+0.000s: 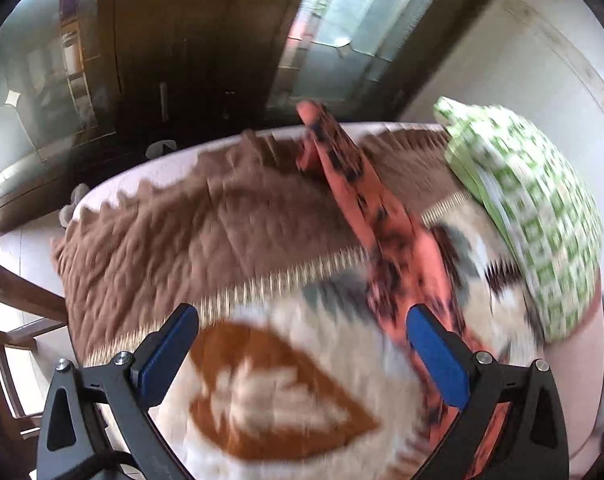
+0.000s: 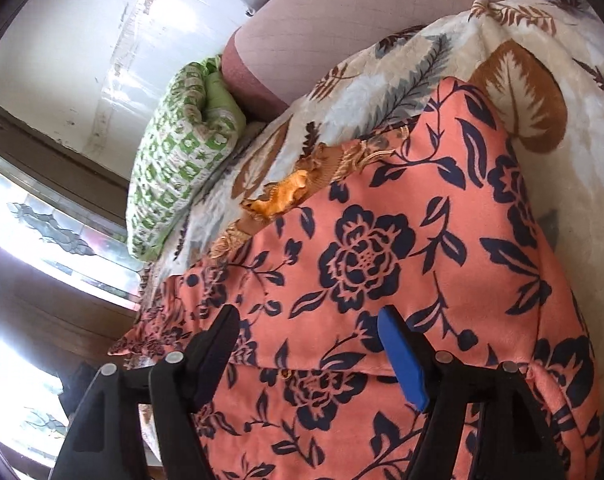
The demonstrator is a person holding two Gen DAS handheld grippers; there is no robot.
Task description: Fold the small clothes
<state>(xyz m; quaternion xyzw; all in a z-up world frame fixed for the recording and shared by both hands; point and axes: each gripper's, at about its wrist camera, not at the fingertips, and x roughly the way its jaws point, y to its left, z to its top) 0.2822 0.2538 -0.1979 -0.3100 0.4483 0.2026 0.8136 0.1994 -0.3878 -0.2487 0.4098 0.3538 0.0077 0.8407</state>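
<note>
A salmon-pink garment with dark blue flowers (image 2: 382,264) lies spread on the leaf-patterned blanket (image 2: 402,68) of a bed. It has a gold-trimmed neckline (image 2: 286,192). My right gripper (image 2: 308,320) is open just above the garment, its jaws apart and nothing between them. In the blurred left wrist view the same garment (image 1: 386,232) shows as a narrow raised strip running away from me. My left gripper (image 1: 302,320) is open over the blanket (image 1: 270,392), with its right finger (image 1: 434,356) next to the garment.
A green-and-white checked pillow (image 1: 526,216) lies at the far side of the bed; it also shows in the right wrist view (image 2: 174,176). A brown blanket (image 1: 206,224) covers the bed's far part. Windows (image 1: 342,24), a white wall (image 2: 74,40) and a wooden frame (image 1: 10,320) surround the bed.
</note>
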